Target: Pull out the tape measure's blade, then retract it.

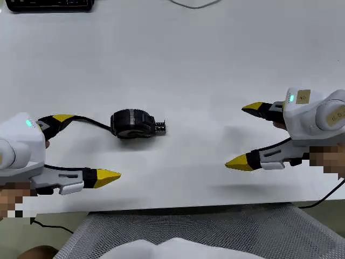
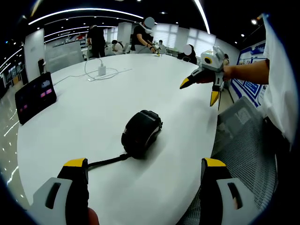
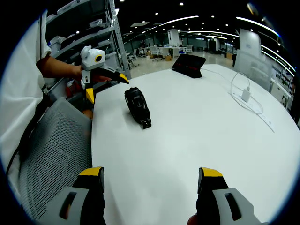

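Observation:
A black tape measure (image 1: 132, 123) lies on the white table (image 1: 194, 65), its blade tip (image 1: 160, 127) pointing right and a black strap (image 1: 89, 121) trailing left. The blade looks fully wound in. My left gripper (image 1: 86, 147) stands open at the left, its far finger beside the strap. In the left gripper view the tape measure (image 2: 141, 132) lies just ahead of the open jaws. My right gripper (image 1: 243, 135) hangs open at the right, well apart from the tape measure (image 3: 137, 105). Each gripper view catches the other gripper, the right gripper (image 2: 200, 89) and the left gripper (image 3: 105, 84).
A dark keyboard (image 1: 48, 5) lies at the table's far left corner. A white charger with cable (image 2: 101, 71) rests further back, and a dark tablet (image 2: 35, 96) stands near the left edge. A mesh chair (image 1: 188, 229) sits at the near edge. People stand in the background.

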`<state>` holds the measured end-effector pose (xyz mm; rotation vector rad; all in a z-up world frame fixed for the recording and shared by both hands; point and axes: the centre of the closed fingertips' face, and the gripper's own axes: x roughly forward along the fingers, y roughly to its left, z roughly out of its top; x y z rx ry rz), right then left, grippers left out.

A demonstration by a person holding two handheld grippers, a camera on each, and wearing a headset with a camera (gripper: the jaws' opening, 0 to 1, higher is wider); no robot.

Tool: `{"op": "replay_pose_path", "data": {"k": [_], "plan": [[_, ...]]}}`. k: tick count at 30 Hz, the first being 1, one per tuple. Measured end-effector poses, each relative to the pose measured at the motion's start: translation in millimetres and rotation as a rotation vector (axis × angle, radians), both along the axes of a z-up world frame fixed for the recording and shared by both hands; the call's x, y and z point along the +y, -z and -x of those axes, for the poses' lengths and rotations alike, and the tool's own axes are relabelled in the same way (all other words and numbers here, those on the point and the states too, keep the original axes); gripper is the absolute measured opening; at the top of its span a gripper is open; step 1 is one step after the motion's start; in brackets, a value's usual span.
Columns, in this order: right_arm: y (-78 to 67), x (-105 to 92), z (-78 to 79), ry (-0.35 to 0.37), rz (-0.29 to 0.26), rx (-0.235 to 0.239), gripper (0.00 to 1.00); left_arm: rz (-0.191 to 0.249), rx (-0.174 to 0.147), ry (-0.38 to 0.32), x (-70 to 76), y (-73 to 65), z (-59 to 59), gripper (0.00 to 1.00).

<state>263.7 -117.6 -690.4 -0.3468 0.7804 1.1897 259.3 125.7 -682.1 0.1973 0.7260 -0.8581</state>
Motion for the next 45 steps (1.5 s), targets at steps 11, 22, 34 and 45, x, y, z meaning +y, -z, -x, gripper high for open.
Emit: {"op": "replay_pose_path", "data": {"k": [11, 22, 34, 45], "plan": [[-0.4, 10.8, -5.4, -0.015, -0.011, -0.006, 0.81, 0.001, -0.008, 0.011, -4.1, -0.2, -4.6, 0.99], [-0.3, 19.3, -11.3, -0.027, -0.021, -0.012, 0.82, -0.001, -0.023, 0.036, -11.9, -1.0, -13.6, 0.99], [1.2, 27.5, -15.8, -0.045, -0.025, -0.018, 0.82, -0.007, -0.033, 0.069, -21.9, 0.4, -19.3, 0.99], [2.8, 34.4, -19.8, -0.063, -0.025, -0.021, 0.81, -0.021, -0.023, 0.105, -26.5, 5.5, -19.5, 0.96]]}}
